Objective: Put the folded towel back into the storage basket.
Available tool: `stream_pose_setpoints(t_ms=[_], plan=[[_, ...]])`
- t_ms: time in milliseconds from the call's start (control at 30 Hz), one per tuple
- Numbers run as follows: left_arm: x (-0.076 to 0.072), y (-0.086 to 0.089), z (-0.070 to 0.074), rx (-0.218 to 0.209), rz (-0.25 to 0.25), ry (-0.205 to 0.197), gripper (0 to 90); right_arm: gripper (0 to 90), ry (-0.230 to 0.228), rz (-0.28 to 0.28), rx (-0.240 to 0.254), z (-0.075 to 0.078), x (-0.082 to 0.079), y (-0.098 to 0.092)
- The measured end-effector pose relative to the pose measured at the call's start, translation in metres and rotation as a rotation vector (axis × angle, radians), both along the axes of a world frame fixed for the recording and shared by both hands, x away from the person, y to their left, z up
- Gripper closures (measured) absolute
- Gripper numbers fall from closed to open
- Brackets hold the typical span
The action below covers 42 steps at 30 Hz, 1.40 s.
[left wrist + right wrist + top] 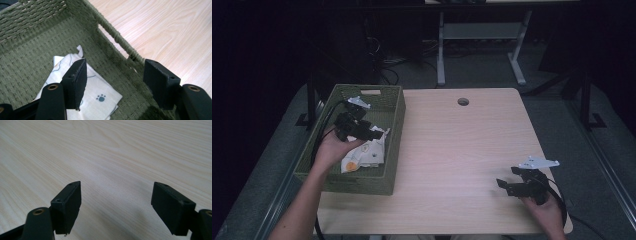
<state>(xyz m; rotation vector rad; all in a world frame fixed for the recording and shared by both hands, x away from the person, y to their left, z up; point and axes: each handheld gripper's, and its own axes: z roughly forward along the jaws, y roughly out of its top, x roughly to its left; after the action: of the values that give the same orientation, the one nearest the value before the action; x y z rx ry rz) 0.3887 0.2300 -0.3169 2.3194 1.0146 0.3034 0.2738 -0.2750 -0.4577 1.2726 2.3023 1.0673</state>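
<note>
At the near right, the right gripper (506,186) is resting low over the bare wooden table (452,150), jaws spread wide and holding nothing. Farther off at the left, the left gripper (374,132) is hanging over a green woven basket (394,107), jaws wide apart and empty. A white paw-print cloth (98,93) is lying on the basket floor; it looks light, soft and floppy, best pinched at a raised fold or corner.

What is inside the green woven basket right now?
A white folded cloth with a paw print lies on the floor of the basket, under the open left gripper. Whatever lies beneath the cloth is covered.
</note>
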Motion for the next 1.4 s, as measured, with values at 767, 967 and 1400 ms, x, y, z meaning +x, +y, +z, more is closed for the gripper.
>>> stream_pose_setpoints(t_ms=[767, 967, 1400], plan=[[-0.002, -0.044, 0.004, -0.005, -0.062, -0.007, 32.8, 23.6, -0.026, 0.008, 0.012, 0.006, -0.002, 0.001], [-0.003, -0.056, 0.003, -0.014, -0.078, -0.009, 32.7, 23.6, -0.028, 0.008, 0.015, 0.007, -0.003, 0.001], [-0.003, -0.080, 0.000, -0.023, -0.110, 0.000, 31.6, 23.6, -0.033, 0.008, 0.020, 0.008, -0.004, 0.000]])
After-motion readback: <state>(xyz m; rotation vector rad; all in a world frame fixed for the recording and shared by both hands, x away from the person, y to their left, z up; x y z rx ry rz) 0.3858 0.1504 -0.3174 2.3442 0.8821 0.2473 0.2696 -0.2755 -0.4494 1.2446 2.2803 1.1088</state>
